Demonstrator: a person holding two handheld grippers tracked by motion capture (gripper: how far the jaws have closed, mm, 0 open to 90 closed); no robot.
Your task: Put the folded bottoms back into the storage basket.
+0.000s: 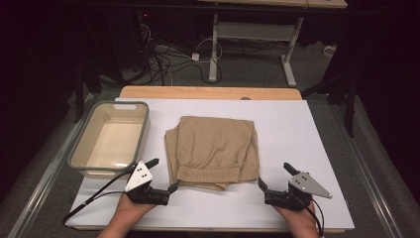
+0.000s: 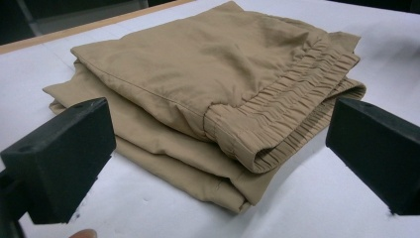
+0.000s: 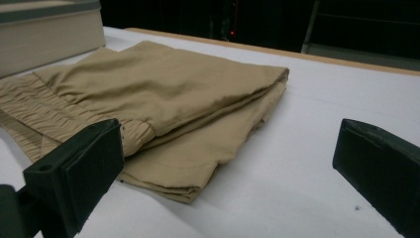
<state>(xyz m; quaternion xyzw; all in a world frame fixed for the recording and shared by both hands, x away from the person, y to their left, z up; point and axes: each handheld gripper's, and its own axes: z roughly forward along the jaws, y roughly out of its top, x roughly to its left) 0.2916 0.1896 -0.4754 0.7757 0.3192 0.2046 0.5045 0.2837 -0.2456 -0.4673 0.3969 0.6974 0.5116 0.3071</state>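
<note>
A folded tan garment (image 1: 213, 146) with an elastic waistband lies in the middle of the white board (image 1: 297, 129), waistband toward the near edge. My left gripper (image 1: 164, 173) is open just off the garment's near left corner, held in a hand. In the left gripper view the wide-apart jaws frame the waistband (image 2: 277, 114), apart from it. My right gripper (image 1: 274, 174) is open just off the near right corner. In the right gripper view the garment (image 3: 163, 84) lies ahead and left of the spread jaws. Neither gripper holds anything.
A clear rectangular bin (image 1: 143, 130) with nothing in it stands at the left of the board, close to the garment; its wall (image 3: 49, 34) appears in the right gripper view. The wooden table edge (image 1: 208, 92) runs behind. Bare board stretches right of the garment.
</note>
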